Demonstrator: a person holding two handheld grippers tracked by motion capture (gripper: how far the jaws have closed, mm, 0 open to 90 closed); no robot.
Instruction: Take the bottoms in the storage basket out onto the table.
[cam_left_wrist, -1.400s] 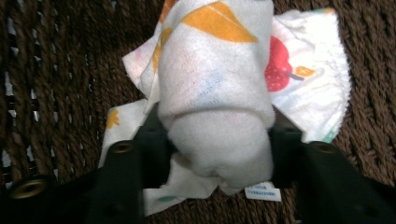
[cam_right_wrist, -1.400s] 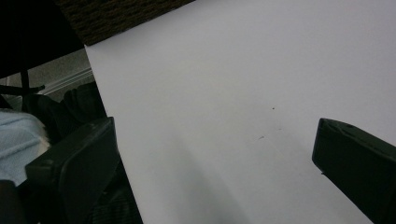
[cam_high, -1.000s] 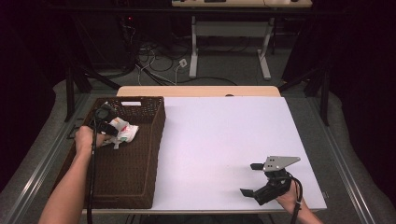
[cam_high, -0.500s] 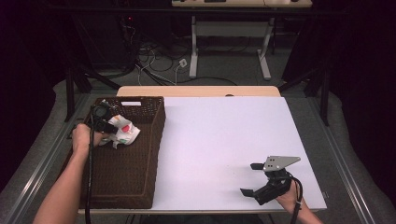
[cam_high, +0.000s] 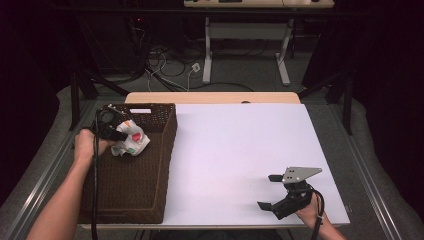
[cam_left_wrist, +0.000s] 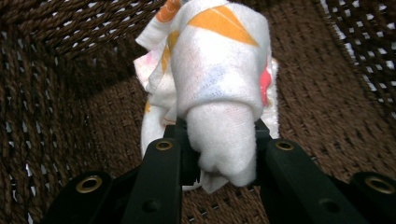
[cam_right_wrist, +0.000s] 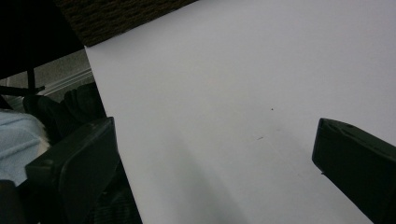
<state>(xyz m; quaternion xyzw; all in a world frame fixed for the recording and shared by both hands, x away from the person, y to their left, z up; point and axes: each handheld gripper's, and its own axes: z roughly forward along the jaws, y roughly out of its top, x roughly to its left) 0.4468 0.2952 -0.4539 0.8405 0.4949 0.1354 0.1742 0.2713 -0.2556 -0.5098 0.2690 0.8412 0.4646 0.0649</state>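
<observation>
A crumpled white cloth (cam_high: 131, 143) (cam_left_wrist: 219, 88) with orange and red prints hangs above the inside of a dark brown wicker basket (cam_high: 150, 190) at the table's left side. My left gripper (cam_high: 120, 135) (cam_left_wrist: 217, 149) is shut on the cloth, its two black jaws pinching a rolled fold. My right gripper (cam_high: 272, 192) (cam_right_wrist: 215, 154) hovers low over the white table top (cam_high: 240, 150) near the front right corner, open, with nothing between its jaws.
The basket's woven walls (cam_left_wrist: 56, 93) surround the cloth on all sides. A wooden strip (cam_high: 215, 97) edges the table's far side. Beyond it lie cables and desk legs (cam_high: 207, 50) on the floor. The table's front edge (cam_right_wrist: 107, 130) runs beside my right gripper.
My left gripper has carried the cloth toward the basket's far left end and slightly higher. The right gripper has stayed still.
</observation>
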